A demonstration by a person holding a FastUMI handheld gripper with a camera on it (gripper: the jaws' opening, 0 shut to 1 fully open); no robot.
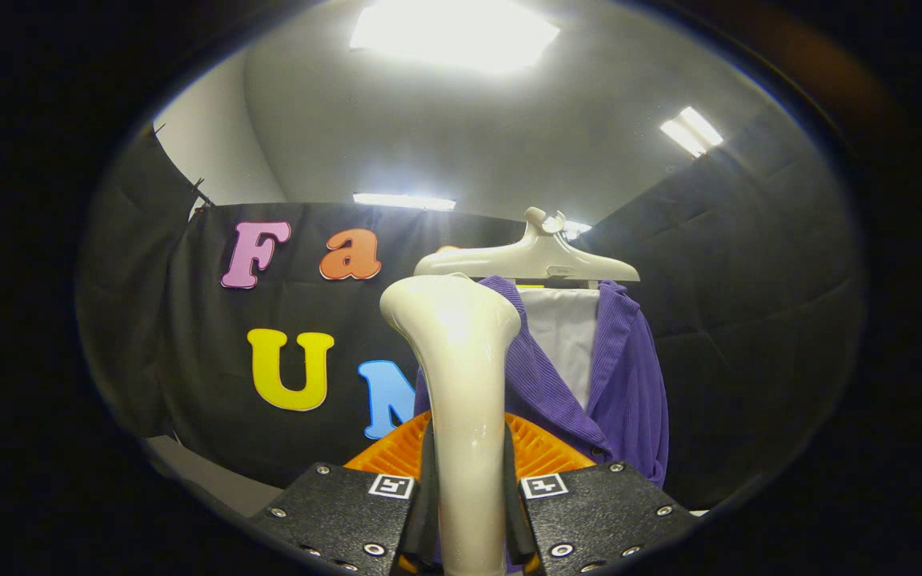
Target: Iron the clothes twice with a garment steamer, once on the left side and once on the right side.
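While the claw (469, 512) is clenched on the neck of the glossy cream plastic garment steamer (461, 384), both fingers pressing its sides, the flared head stands upright just in front of the purple ribbed cardigan (629, 376) hanging on a cream plastic hanger (533, 258). That hard, smooth handle looks slippery, so a firm hold low on the neck seems right. By contrast the cardigan appears soft and light, likely to swing when the head brushes it

We see black cloth walls (749, 280) under a grey ceiling (461, 136); bright ceiling panels (453, 32) glow above the cloth.
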